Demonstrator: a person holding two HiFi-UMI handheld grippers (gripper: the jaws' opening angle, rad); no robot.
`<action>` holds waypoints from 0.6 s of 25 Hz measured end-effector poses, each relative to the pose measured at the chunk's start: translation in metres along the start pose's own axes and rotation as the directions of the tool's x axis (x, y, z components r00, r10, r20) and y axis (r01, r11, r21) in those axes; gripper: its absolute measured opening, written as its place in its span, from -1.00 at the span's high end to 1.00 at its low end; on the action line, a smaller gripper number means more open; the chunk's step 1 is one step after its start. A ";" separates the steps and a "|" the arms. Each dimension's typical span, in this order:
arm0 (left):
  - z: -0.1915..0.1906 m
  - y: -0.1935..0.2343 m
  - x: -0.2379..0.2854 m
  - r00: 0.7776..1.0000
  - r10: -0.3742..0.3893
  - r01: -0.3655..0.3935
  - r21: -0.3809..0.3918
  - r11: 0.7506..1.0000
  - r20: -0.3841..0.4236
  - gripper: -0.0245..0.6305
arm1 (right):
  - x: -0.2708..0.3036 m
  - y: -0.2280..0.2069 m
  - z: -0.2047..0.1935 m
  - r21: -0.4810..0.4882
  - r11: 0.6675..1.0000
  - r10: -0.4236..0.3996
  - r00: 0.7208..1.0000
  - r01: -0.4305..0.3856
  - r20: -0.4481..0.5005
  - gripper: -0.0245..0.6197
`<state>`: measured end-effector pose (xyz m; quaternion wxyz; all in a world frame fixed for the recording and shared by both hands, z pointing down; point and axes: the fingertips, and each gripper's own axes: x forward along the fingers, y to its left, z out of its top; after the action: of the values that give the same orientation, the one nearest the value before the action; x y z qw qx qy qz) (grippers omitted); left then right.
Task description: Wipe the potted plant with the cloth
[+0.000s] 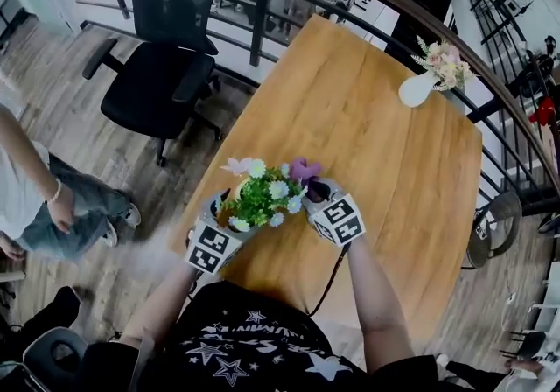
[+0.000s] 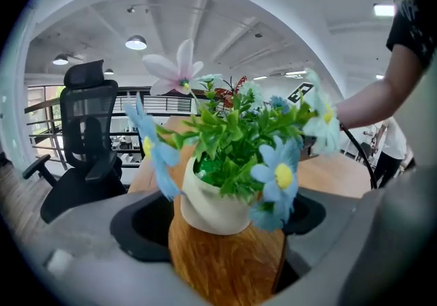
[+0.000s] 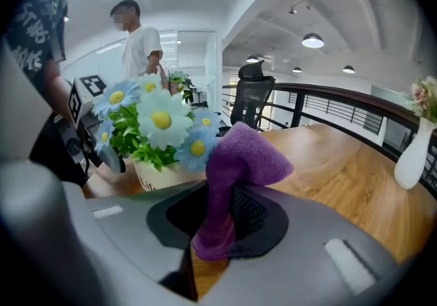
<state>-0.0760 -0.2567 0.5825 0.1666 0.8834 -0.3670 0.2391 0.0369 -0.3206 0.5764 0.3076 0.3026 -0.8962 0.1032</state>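
Wooden desk (image 1: 376, 119) carries the potted plant (image 1: 260, 196) near its front edge. The left gripper (image 2: 225, 243) has its jaws wide apart around the pot (image 2: 208, 205), apparently not pressing. Just to the plant's right, the right gripper (image 3: 218, 229) pinches the purple cloth (image 3: 240, 158), closer for wiping.

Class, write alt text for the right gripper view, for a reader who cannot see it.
The right gripper pinches a purple cloth that stands up between its jaws. Just beyond, at left, a potted plant with white and blue daisies sits on a wooden table.
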 end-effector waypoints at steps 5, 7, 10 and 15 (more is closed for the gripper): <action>-0.002 -0.004 0.007 0.997 -0.071 0.072 0.016 0.997 -0.019 -0.48 | 0.011 0.013 0.001 -0.132 0.986 0.090 0.994 -0.098 -0.064 0.67; -0.003 -0.004 0.007 0.996 -0.085 0.086 0.023 0.996 -0.021 -0.41 | 0.013 0.020 0.002 -0.196 0.971 0.119 0.988 -0.137 -0.098 0.67; -0.002 0.003 0.007 0.996 -0.084 0.084 0.046 0.995 -0.016 -0.24 | 0.017 0.024 0.000 -0.278 0.944 0.142 0.979 -0.177 -0.144 0.67; -0.003 0.003 0.007 0.996 -0.086 0.087 0.053 0.995 -0.022 -0.23 | 0.019 0.033 -0.009 -0.286 0.928 0.190 0.964 -0.239 -0.187 0.68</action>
<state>-0.0749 -0.2612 0.5891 0.1565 0.9002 -0.3202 0.2503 0.0094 -0.3002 0.5958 0.4069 0.1420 -0.9022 0.0194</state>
